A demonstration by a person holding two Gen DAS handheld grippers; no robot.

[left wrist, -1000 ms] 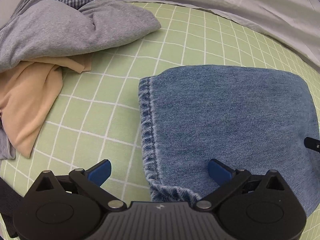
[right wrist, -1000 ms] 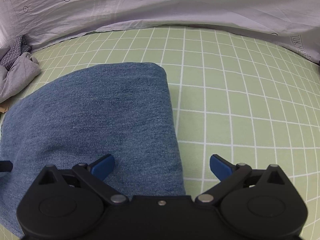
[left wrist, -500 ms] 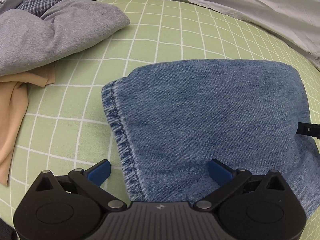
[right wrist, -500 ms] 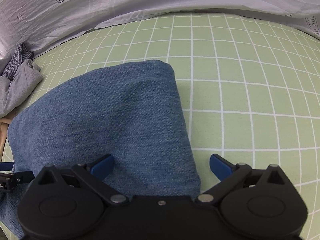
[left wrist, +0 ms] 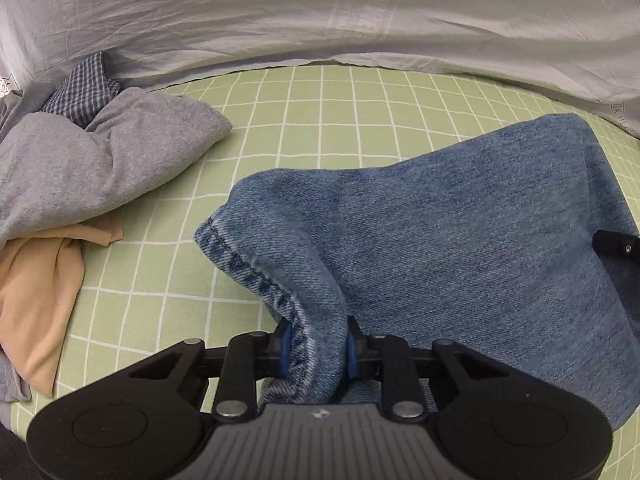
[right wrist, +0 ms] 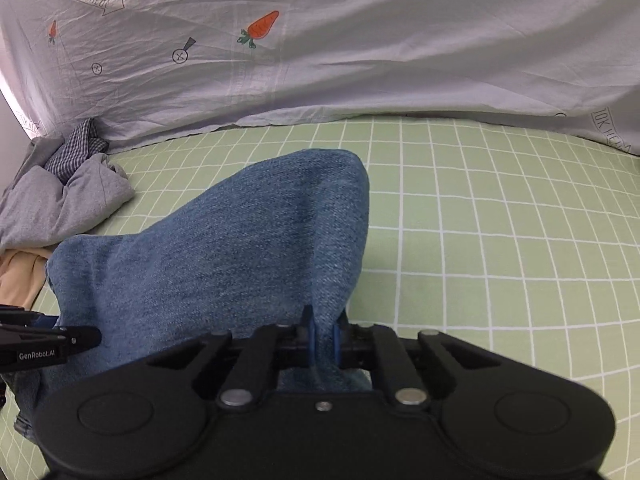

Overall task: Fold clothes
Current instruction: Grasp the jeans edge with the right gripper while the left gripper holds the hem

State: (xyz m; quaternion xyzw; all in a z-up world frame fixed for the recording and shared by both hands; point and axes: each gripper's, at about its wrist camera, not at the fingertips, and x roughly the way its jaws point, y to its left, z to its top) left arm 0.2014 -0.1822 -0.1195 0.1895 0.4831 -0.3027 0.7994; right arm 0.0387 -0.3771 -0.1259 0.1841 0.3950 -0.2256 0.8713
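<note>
A folded piece of blue denim (left wrist: 460,232) lies on the green checked sheet (left wrist: 320,120) and is raised at its near edge. My left gripper (left wrist: 316,346) is shut on the denim's stitched hem corner. My right gripper (right wrist: 324,338) is shut on the denim's (right wrist: 240,248) other near corner. Both hold the near edge lifted above the sheet, while the far fold rests further back. The right gripper's tip shows at the right edge of the left wrist view (left wrist: 618,244); the left gripper shows at the left of the right wrist view (right wrist: 44,344).
A heap of unfolded clothes lies to the left: a grey garment (left wrist: 92,160), a beige one (left wrist: 36,280) and a checked one (left wrist: 82,88). A white printed sheet (left wrist: 320,20) hangs along the back. Green checked sheet (right wrist: 500,240) extends to the right.
Both grippers went from open over the denim to shut on its near corners. They have lifted that edge, and both views now look more level toward the back sheet.
</note>
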